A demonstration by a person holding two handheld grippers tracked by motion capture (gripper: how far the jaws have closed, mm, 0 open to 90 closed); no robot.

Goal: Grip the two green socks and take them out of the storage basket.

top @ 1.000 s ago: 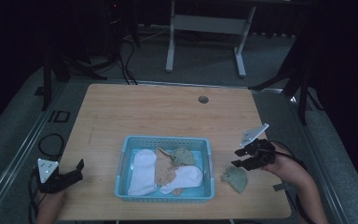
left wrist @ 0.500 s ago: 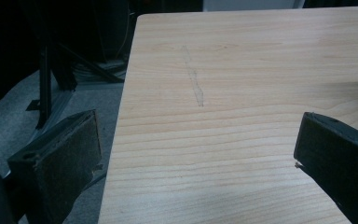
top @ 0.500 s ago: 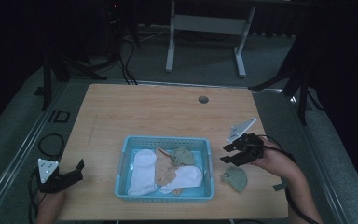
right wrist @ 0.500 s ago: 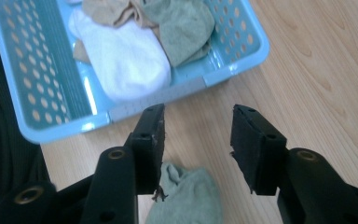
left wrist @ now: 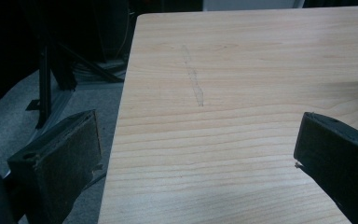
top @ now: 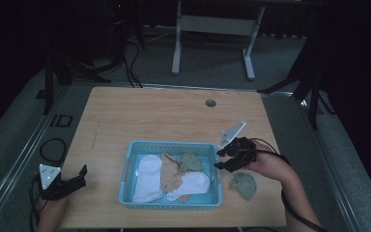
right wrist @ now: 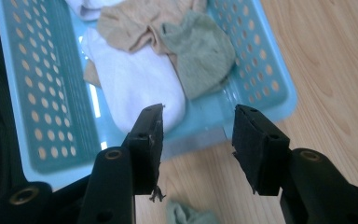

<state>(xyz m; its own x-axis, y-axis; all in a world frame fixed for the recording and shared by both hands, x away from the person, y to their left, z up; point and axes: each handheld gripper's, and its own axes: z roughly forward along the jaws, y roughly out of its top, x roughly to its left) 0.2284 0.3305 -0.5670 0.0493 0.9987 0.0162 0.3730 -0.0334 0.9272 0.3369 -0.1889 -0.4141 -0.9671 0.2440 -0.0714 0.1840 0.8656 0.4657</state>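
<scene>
A light-blue perforated basket [top: 170, 205] [right wrist: 32, 93] stands near the table's front edge. In it lie white socks [top: 147, 176] [right wrist: 140, 88], a beige sock [top: 173, 175] [right wrist: 140, 23] and a green sock [top: 189, 162] [right wrist: 200, 51]. A second green sock [top: 243, 184] [right wrist: 186, 215] lies on the table just right of the basket. My right gripper [top: 218, 159] [right wrist: 199, 114] hovers at the basket's right rim, open and empty, pointing in over the socks. At the table's front left edge my left gripper [top: 81, 176] [left wrist: 196, 135] rests wide open, with bare wood between its jaws.
The wooden table [top: 164, 116] has a round cable hole [top: 210, 103] at the back. Cables trail on the floor at the left [top: 53, 147]. A white desk frame [top: 212, 29] stands behind the table.
My right gripper has moved left, from above the loose green sock to the basket's right rim. The left gripper has stayed put.
</scene>
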